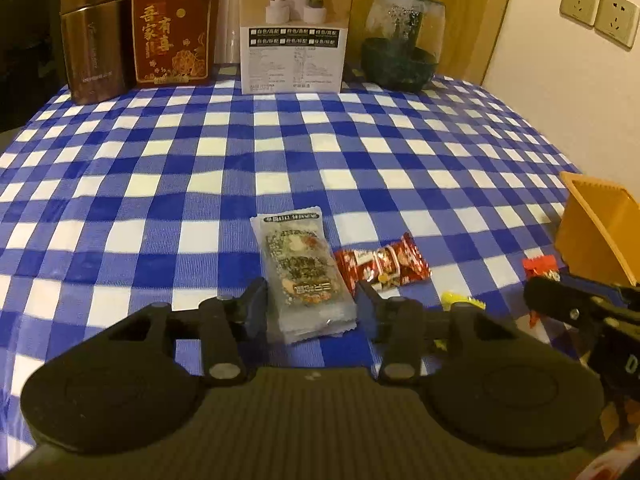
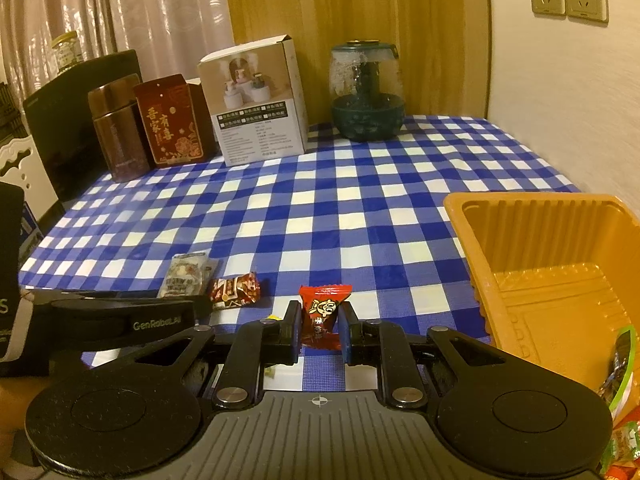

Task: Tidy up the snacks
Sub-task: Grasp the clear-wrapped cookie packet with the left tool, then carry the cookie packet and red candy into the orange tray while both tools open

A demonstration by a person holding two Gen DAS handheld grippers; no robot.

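Pinching the small red candy [image 2: 325,314] in my right hand-held gripper [image 2: 320,338], jaws tight on both sides of the wrapper, the candy upright just above the table [image 2: 360,208] and near the left wall of the orange tray [image 2: 472,264]. That tray sits at the table's right edge with a green-edged packet [image 2: 622,364] tucked in its near corner.

Over on my left, the left hand-held gripper [image 1: 310,308] is part closed around the clear snack packet [image 1: 302,276]; the packet lies flat on the blue-and-white check cloth between the blue pads [image 1: 366,306], which sit at its edges, though I cannot tell whether they press on it. Just beside it on the right lies a red wrapped snack [image 1: 384,266], and a yellow candy [image 1: 464,300] peeks out nearer to me.

At the far edge of the table stand a brown flask [image 1: 96,40], a red box [image 1: 172,28], a white carton [image 1: 296,28] and a glass-domed dark green jar [image 1: 404,40].
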